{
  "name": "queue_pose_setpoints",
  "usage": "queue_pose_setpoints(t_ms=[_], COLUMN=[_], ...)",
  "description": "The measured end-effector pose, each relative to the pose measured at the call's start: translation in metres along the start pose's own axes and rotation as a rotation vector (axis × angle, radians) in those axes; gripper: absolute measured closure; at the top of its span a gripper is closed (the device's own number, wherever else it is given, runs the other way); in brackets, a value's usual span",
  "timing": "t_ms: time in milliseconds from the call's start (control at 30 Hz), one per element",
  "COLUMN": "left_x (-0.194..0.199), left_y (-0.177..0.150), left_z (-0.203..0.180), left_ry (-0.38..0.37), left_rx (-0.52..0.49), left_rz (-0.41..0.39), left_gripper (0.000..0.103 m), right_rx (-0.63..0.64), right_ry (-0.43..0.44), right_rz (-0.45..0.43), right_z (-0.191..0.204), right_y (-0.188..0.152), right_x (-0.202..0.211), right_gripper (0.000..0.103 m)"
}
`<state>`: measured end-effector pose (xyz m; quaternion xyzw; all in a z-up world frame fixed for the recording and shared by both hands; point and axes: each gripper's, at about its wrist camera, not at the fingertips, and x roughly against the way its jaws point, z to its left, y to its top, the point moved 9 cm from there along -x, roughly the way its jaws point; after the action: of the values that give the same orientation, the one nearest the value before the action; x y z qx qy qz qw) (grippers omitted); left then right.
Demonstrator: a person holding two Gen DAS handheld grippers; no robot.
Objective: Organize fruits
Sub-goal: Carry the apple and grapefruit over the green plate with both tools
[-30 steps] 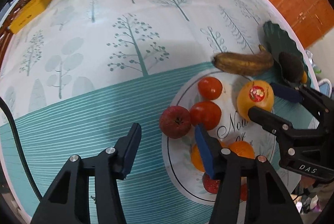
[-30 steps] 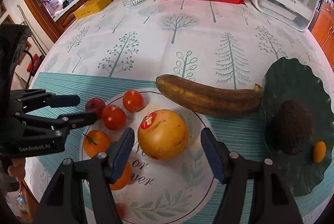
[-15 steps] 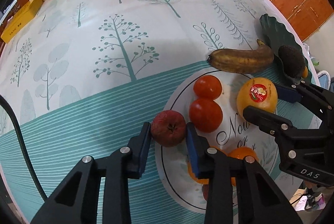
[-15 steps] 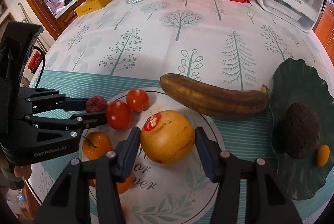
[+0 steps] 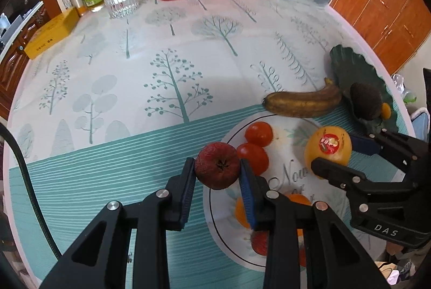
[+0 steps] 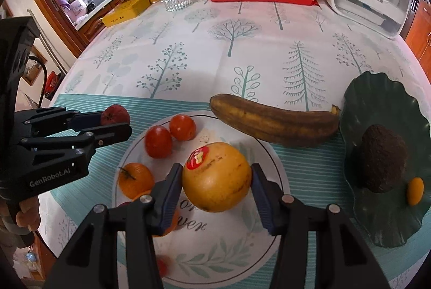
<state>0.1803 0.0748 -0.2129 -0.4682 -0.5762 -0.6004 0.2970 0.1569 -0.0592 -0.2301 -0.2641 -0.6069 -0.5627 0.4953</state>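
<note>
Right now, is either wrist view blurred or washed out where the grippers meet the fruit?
Left wrist view: the red apple in the left gripper is sharp; only the far shelves look washed out. Right wrist view: the orange fruit is crisp, but a small red fruit at the bottom edge is smeared. Both views bend strongly at the rim.
</note>
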Motion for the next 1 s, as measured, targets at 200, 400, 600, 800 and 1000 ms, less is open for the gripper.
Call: queue_pose_setpoints(t_ms=[200,400,600,800,1000], left_x=[0.030,0.056,0.074,0.085,0.086], left_y=[-0.001,0.000,0.012,0.035,0.064], left_z=[-0.015,-0.045,-0.090,-0.147,-0.206], left_ry=[0.006,0.002,-0.007,-0.025,-0.044], left_rx=[-0.013,-0.035,-0.082,-0.135,-0.170], left_rz=[-0.031,-0.047,-0.074,-0.106,-0.132], left_gripper=[0.073,0.073,0.073,0.073,0.073], right_rx=[0.004,0.003,-0.001,-0.029,-0.060], right_ry=[0.017,0.035,0.034,0.023,-0.015], right_rz=[-0.056,-0.118,-0.180,-0.218,-0.243], right_z=[0.007,0.007,-0.011,-0.052,-0.109], right_y=[0.001,0.002,0.002,0.004,0.008], right_x=[0.031,0.071,0.114,0.150,0.173], right_gripper=[0.053,0.052,0.052,0.052,0.052])
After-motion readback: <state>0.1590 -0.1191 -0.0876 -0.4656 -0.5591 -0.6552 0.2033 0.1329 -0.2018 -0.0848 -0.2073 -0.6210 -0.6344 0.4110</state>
